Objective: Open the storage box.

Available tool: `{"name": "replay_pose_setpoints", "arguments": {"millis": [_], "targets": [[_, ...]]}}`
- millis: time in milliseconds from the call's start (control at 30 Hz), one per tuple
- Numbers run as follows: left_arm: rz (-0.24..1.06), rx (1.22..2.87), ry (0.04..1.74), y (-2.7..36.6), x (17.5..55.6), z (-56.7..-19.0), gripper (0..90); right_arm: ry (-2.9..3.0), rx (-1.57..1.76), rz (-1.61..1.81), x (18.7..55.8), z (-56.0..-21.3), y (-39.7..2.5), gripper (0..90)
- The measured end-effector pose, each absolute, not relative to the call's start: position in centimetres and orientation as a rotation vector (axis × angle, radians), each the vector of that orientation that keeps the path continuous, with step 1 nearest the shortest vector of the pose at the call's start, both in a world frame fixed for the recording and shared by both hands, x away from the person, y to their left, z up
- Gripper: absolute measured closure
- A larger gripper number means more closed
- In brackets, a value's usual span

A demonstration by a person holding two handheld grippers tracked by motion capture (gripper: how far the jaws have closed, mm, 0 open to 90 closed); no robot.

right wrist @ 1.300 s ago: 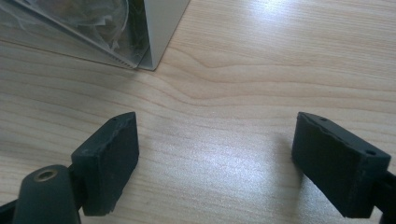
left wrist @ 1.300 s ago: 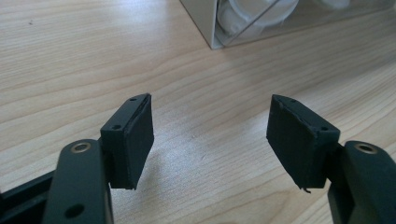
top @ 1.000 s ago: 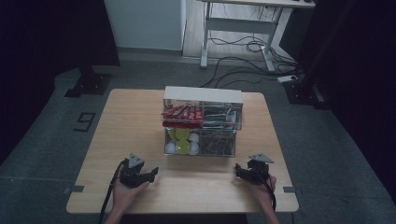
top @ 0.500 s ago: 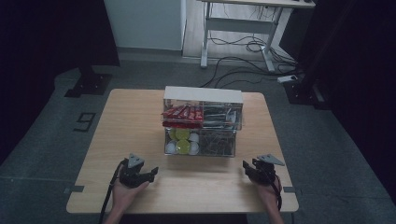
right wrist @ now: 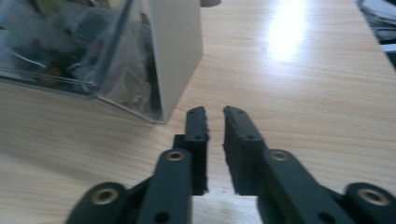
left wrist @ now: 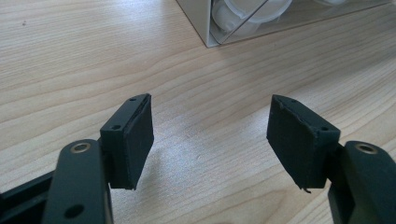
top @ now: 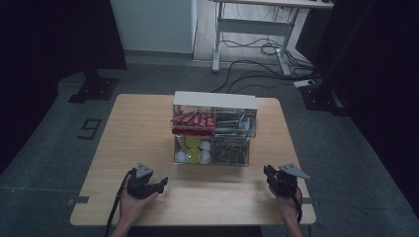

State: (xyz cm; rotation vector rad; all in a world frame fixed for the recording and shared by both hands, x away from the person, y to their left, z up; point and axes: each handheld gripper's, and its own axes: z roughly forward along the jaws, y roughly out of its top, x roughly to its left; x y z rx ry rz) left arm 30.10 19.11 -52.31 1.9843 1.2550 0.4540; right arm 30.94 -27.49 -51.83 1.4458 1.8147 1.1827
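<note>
A clear two-tier organizer (top: pixel 214 128) stands mid-table. Its upper tier holds red packets (top: pixel 192 120), and its lower left compartment holds yellow and white cups (top: pixel 193 148). My left gripper (top: pixel 162 183) rests near the table's front left, a hand's width short of the organizer. It is open, with nothing between its jaws (left wrist: pixel 210 135). The organizer's front corner (left wrist: pixel 210 28) lies just beyond them. My right gripper (top: pixel 268 172) sits at the front right. Its jaws (right wrist: pixel 215 116) are almost together and hold nothing. The organizer's white side wall (right wrist: pixel 177 51) is ahead to its left.
The wooden table (top: pixel 138 128) has bare room on both sides of the organizer and along the front. Behind the table, a desk frame (top: pixel 247 29) and cables (top: pixel 257 54) lie on the floor. A black stand base (top: pixel 94 89) sits at the far left.
My right gripper has slid a little to the right along the table's front. The left gripper has stayed where it was.
</note>
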Motion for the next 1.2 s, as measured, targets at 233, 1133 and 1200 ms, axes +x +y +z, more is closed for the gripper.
{"name": "replay_pose_setpoints", "arguments": {"millis": [233,1133,1200], "targets": [[0.454,1.988,1.253,19.0,30.1,-52.4,31.9,1.831,1.422,1.252,30.6,-51.2,-27.5,88.6],[0.447,2.014,1.239,18.5,30.1,-52.6,31.2,1.91,1.256,1.439,29.9,-49.7,-25.3,89.0],[0.447,2.018,1.237,18.5,30.1,-52.6,31.2,1.915,1.249,1.442,29.9,-49.7,-25.1,89.0]]}}
